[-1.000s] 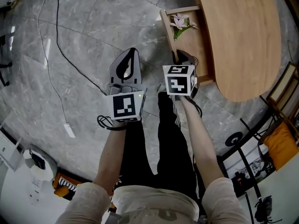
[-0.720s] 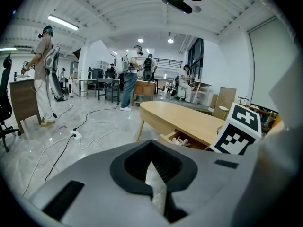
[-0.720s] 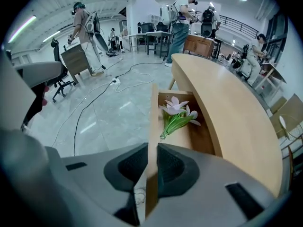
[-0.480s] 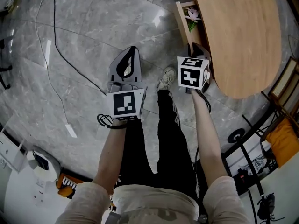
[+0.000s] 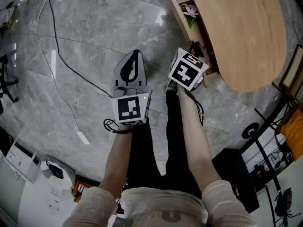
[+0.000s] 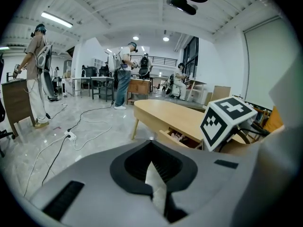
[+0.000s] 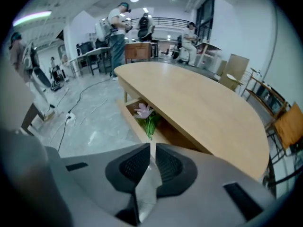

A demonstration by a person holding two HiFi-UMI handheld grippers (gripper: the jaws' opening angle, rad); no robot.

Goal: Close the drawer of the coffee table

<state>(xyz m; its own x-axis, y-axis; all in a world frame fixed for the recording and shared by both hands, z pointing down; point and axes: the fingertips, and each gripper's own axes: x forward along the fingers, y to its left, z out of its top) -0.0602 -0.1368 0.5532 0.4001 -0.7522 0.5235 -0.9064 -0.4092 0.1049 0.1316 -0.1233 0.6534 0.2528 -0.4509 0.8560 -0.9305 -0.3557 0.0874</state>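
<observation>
Our right tool (image 7: 150, 148) points down at the open drawer with its jaws a narrow slit apart and closing, nothing between them. Our left tool (image 6: 151, 144) hangs off to the side over the floor, jaws together and empty.

We see the oval wooden table (image 5: 241, 32) ahead on the right. The drawer (image 5: 182, 18) stands part way out from under its long edge, toward us, just beyond the right tool; whether the tool touches it we cannot tell. A pink flower (image 5: 191, 11) with green leaves lies inside.

We judge the drawer to be a stiff wooden box, light with so little in it, that should slide straight in. It needs no gripping: we would press nearly closed jaws flat against the front board, near its middle so it does not skew. The loose flower may shift if we shove hard.
</observation>
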